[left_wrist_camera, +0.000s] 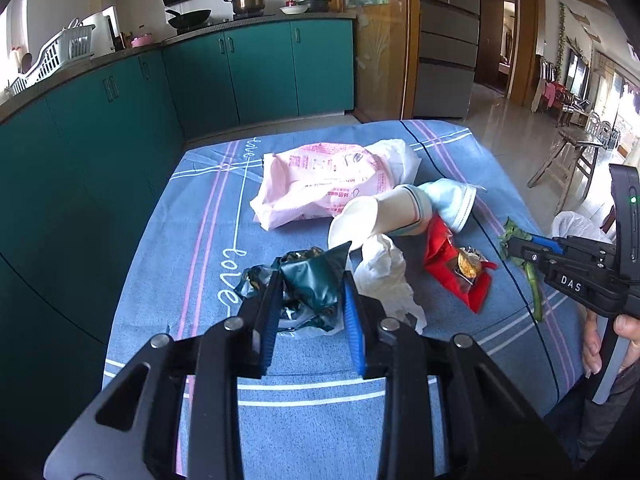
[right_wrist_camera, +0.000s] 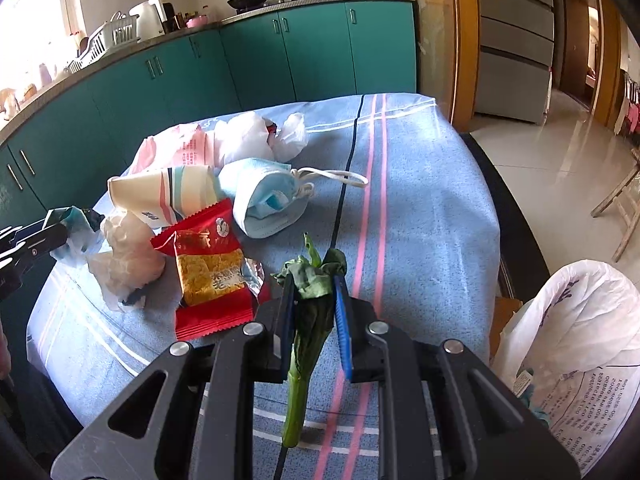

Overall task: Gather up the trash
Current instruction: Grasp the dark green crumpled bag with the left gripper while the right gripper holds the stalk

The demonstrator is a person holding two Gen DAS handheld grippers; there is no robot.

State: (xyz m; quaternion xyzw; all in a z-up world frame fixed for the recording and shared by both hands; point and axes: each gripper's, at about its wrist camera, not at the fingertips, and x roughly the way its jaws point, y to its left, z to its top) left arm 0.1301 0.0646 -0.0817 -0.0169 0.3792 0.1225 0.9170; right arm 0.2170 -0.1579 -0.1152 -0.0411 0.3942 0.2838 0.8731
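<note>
While the left gripper has its fingers clamped on the crumpled dark green wrapper at the near edge of the tabletop, the right gripper pinches the wilted vegetable stalk, whose stem hangs free below. That limp leaf could tear or slip out on lifting. Just beyond lie a crumpled tissue, a red snack packet, a paper cup, a face mask and a pink bag; dragging the wrapper may snag the tissue touching it.
</note>
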